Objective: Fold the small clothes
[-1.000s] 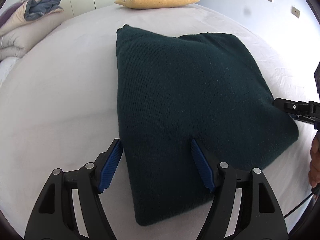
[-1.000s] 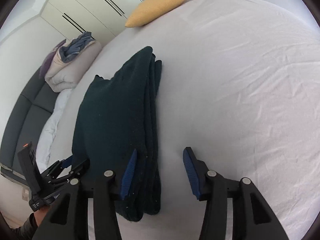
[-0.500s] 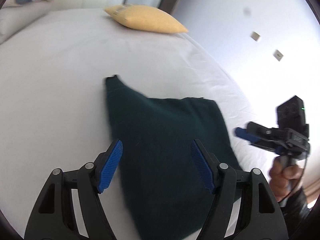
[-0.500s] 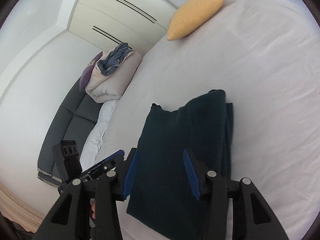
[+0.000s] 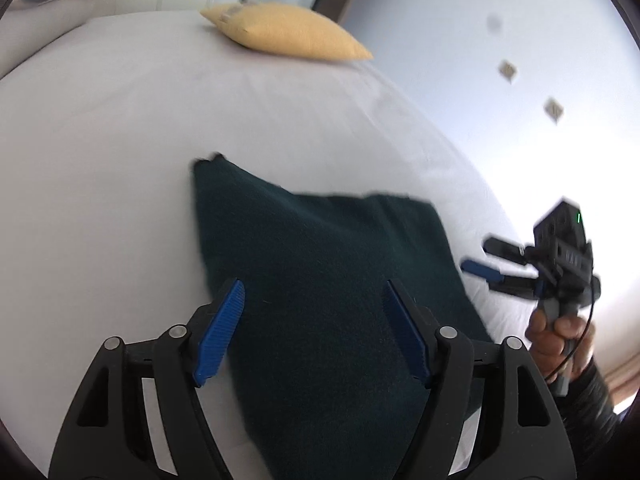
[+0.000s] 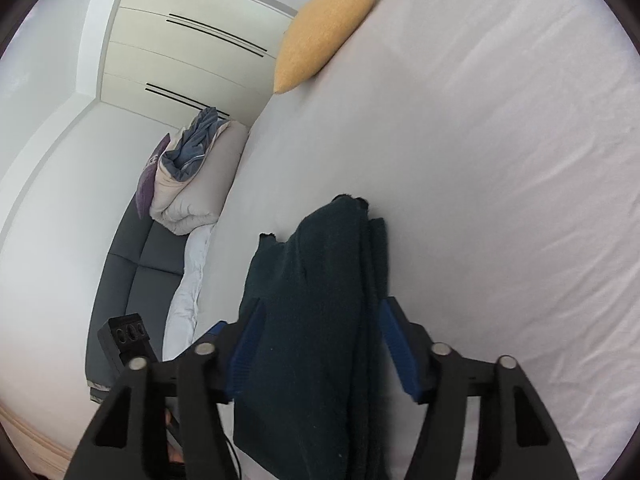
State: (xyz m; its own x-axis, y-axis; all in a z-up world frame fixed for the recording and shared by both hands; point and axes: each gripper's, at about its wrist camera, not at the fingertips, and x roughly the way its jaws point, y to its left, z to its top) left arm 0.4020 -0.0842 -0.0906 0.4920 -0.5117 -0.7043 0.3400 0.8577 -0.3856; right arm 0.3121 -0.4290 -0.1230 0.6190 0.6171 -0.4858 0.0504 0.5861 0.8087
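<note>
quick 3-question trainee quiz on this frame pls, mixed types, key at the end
1. True or false: the dark green garment lies folded on the bed.
2. What rests at the far end of the bed? A) yellow pillow B) laundry basket C) laptop
3. Fill in: both the left gripper and right gripper are ____, gripping nothing.

Key: 1 true; 2 A, the yellow pillow; 3 open, the jaws having just widened, with the garment seen past them, not pinched.

free: bare sheet (image 6: 500,160) right of and beyond sweater (image 6: 320,300) | obstacles: pillow (image 6: 324,28) at far end; duvet pile (image 6: 192,176) off left edge
</note>
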